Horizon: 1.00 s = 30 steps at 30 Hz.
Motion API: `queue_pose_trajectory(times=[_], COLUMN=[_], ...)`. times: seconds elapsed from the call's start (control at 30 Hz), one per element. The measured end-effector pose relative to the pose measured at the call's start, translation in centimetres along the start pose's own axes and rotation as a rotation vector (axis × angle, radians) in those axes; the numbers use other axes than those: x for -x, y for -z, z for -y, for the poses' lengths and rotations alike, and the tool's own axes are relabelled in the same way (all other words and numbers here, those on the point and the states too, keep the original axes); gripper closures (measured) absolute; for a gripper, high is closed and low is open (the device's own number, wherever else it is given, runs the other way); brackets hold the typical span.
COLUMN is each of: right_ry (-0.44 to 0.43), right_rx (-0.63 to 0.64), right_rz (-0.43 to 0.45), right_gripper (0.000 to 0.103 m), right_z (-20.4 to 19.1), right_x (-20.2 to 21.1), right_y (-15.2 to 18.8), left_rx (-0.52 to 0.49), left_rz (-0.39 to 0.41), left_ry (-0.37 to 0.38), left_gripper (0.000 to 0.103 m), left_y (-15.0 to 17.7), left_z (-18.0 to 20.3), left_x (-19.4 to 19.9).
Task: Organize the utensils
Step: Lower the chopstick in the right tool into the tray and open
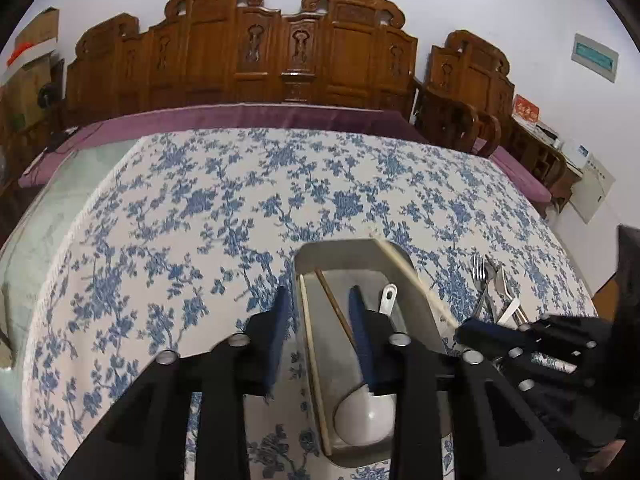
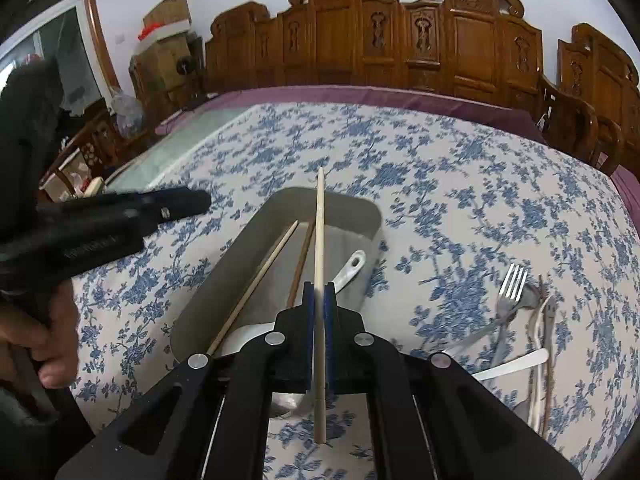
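A grey metal tray (image 1: 416,280) (image 2: 352,204) lies on the floral tablecloth. It holds a pale chopstick (image 1: 314,364) (image 2: 256,284), a brown chopstick (image 1: 334,304) (image 2: 302,264) and a white ceramic spoon (image 1: 366,416) (image 2: 350,270). My right gripper (image 2: 319,296) is shut on a pale chopstick (image 2: 319,240) and holds it over the tray; it also shows in the left wrist view (image 1: 408,276). My left gripper (image 1: 318,312) is open and empty, its jaws straddling the tray's left wall. A pile of forks and spoons (image 2: 520,320) (image 1: 494,292) lies right of the tray.
Carved wooden chairs (image 1: 248,52) (image 2: 440,36) stand behind the table. A purple cloth (image 1: 256,118) borders the far edge. A glass tabletop (image 1: 48,204) shows at the left. Cardboard boxes (image 2: 168,28) are stacked at the far left.
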State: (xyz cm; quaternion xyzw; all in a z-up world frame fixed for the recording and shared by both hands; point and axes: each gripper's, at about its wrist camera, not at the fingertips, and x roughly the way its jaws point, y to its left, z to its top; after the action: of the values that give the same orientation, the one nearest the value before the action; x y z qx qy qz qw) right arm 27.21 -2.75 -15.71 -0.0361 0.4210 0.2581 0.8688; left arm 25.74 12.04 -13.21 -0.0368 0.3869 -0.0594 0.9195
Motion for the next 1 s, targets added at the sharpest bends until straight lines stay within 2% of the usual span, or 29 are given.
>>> queue_pose_trajectory(times=[0.27,0.63,0.8,0.87,1.0], right_ry=[0.018,0.027,-0.041,-0.063,-0.078], right_rx=[-0.017,-0.062,-0.067,-0.049,-0.044], right_rz=[-0.041,-0.074,-0.054,-0.039,-0.016], right_gripper=[0.097,0.097,0.093,0.093,0.093], right_z=[-1.5,-2.0,-2.0,-1.9,-1.0], right_x=[-2.3,-4.7,-4.9,-4.6,-3.3], right_y=[-0.3,-0.3,-0.3,-0.1,0.1], left_rx=[0.015,0.057,0.052,0.049,0.037], left_rz=[0.042,0.046,0.044,0.044,0.040], left_ry=[-0.019,-0.047,-0.056,-0.056,-0.054], left_gripper=[0.072,0.072,0.071,0.063,0.060], left_y=[-0.9,-1.1,-1.0,-1.0,-0.9], left_z=[-1.6,-3.5,-3.5,-3.4,-3.0], left_x=[1.3,1.5,1.4,1.4,1.2])
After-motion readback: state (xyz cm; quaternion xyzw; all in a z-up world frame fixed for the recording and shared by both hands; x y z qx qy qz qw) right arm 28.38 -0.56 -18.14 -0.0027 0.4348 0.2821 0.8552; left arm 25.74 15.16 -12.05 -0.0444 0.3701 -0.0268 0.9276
